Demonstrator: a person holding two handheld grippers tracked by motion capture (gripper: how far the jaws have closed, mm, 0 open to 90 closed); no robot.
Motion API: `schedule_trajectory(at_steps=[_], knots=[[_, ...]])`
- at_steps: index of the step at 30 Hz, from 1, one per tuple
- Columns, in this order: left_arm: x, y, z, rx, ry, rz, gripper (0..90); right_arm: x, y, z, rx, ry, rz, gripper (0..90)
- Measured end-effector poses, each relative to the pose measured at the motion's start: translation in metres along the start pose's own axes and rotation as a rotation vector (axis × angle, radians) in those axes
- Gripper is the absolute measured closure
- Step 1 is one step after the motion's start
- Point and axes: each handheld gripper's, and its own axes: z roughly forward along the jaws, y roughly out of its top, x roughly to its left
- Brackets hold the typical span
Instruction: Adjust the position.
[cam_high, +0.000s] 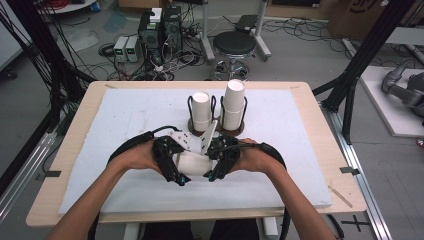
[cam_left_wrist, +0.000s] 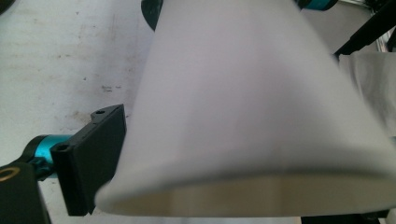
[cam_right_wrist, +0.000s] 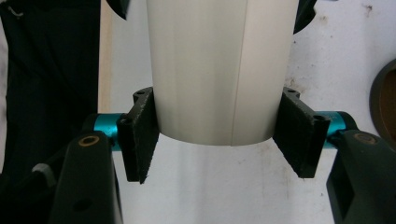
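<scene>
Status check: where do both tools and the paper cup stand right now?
Right tool clamped on the white paper cup. Left tool at the cup's wide end, grip unclear. Two cup stacks in wire holders behind, apart.

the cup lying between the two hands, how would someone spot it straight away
Start at the white mat on the wooden table. At its back stand two wire holders with upright white cups. Nearer the person, the two hands meet over a white paper cup. Unlike the others, it lies on its side between the left tongs and right tongs.
</scene>
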Motion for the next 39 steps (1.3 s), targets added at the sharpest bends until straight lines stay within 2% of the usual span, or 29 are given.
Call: schedule_trajectory(at_steps=[3, 4, 9, 15, 20, 21, 24, 26, 27, 30, 33, 35, 36, 37, 38, 39], knots=[[0.0, -0.003, 0.0, -0.014, 0.0, 0.004, 6.4, 0.0, -0.005, -0.003, -0.02, -0.004, 0.006, 36.9], [-0.001, -0.005, -0.002, -0.047, -0.007, 0.004, 6.4, 0.001, -0.007, -0.004, -0.025, -0.004, 0.009, 36.9], [0.001, -0.01, -0.002, -0.074, 0.001, -0.003, 6.4, 0.001, -0.013, -0.006, -0.071, -0.001, 0.019, 36.9], [0.0, -0.015, 0.001, -0.11, -0.011, -0.006, 6.4, 0.002, -0.021, -0.003, -0.136, 0.002, 0.026, 36.9], [0.001, -0.021, -0.002, -0.174, -0.007, -0.012, 6.5, 0.003, -0.024, -0.004, -0.16, 0.001, 0.046, 36.8], [0.0, -0.024, -0.002, -0.196, -0.01, -0.01, 6.5, 0.003, -0.027, -0.005, -0.176, 0.0, 0.053, 36.8], [-0.001, -0.028, -0.001, -0.21, -0.008, -0.006, 6.4, 0.003, -0.032, -0.007, -0.223, -0.001, 0.061, 36.8], [-0.001, -0.03, -0.001, -0.24, -0.006, -0.01, 6.5, 0.002, -0.035, -0.008, -0.253, -0.001, 0.074, 36.8], [-0.001, -0.03, -0.001, -0.24, -0.006, -0.01, 6.4, 0.002, -0.035, -0.008, -0.253, -0.001, 0.074, 36.8], [-0.002, -0.035, -0.001, -0.317, -0.004, -0.022, 6.4, 0.003, -0.043, -0.01, -0.306, -0.005, 0.095, 36.8], [-0.003, -0.038, -0.001, -0.347, -0.004, -0.025, 6.4, 0.003, -0.046, -0.011, -0.331, 0.0, 0.104, 36.8], [-0.004, -0.041, -0.001, -0.385, 0.005, -0.031, 6.4, 0.003, -0.051, -0.011, -0.357, 0.001, 0.114, 36.8], [-0.005, -0.043, -0.001, -0.421, 0.01, -0.04, 6.5, 0.003, -0.053, -0.01, -0.372, 0.001, 0.121, 36.7], [-0.005, -0.043, -0.001, -0.421, 0.01, -0.04, 6.5, 0.003, -0.054, -0.01, -0.383, 0.004, 0.123, 36.7], [-0.006, -0.046, -0.001, -0.463, 0.013, -0.045, 6.5, 0.004, -0.056, -0.01, -0.404, 0.01, 0.124, 36.7], [-0.006, -0.047, -0.001, -0.479, 0.017, -0.049, 6.4, 0.004, -0.058, -0.01, -0.425, 0.012, 0.121, 36.6]])
